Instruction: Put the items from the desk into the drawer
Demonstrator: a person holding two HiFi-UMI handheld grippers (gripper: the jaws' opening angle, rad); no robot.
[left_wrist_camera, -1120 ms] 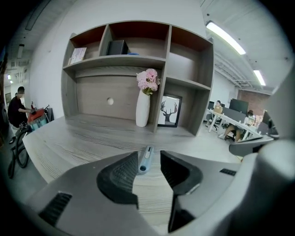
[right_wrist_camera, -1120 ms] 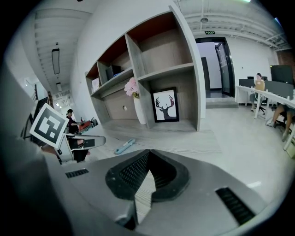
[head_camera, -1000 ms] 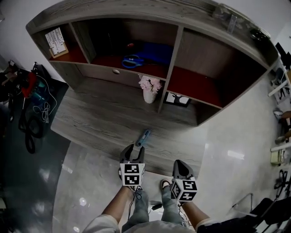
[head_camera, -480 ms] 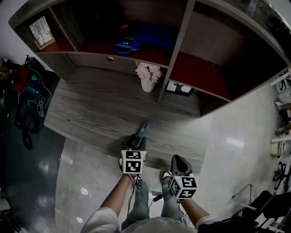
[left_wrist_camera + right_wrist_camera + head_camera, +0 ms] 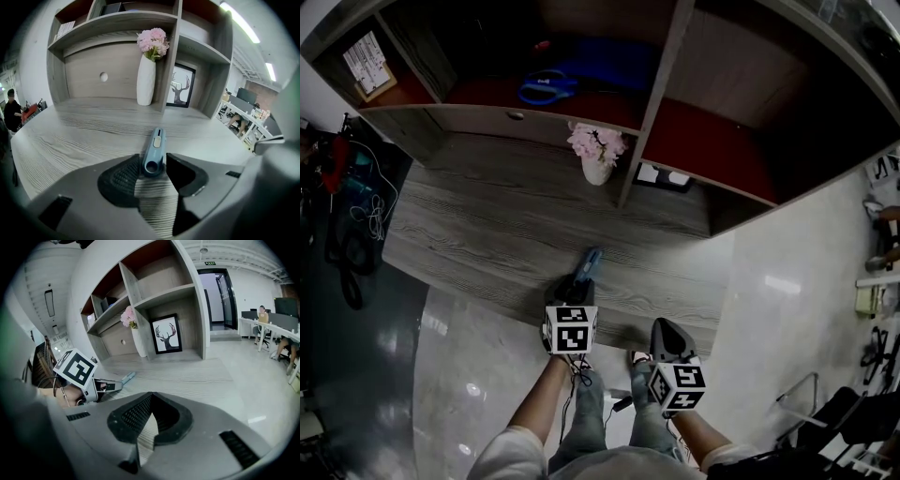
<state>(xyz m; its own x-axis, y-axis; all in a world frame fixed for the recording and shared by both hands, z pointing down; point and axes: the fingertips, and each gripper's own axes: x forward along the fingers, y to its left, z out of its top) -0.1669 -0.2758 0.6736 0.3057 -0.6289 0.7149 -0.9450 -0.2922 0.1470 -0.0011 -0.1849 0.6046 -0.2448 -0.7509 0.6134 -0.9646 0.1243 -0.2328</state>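
Left hand-held gripper [image 5: 153, 165] clamped the blue cutter [image 5: 156, 147] at the worktop's [image 5: 487, 234] near edge, bare boards ahead; right hand-held gripper [image 5: 151, 398] closed, empty, off that edge.

My left gripper [image 5: 578, 284] and right gripper [image 5: 662, 330] are dark grey shells, each with a white cube [image 5: 571, 329] at the back carrying black square markers. In the gripper views I get black ribbed pads [image 5: 123, 178] set in smooth grey jaws. Thin dark cable [image 5: 578, 377] under the left cube. Person wears a light short sleeve [image 5: 504, 457] on the left, a dark sleeve [image 5: 773, 464] on the right, and blue-grey jeans [image 5: 592, 424]
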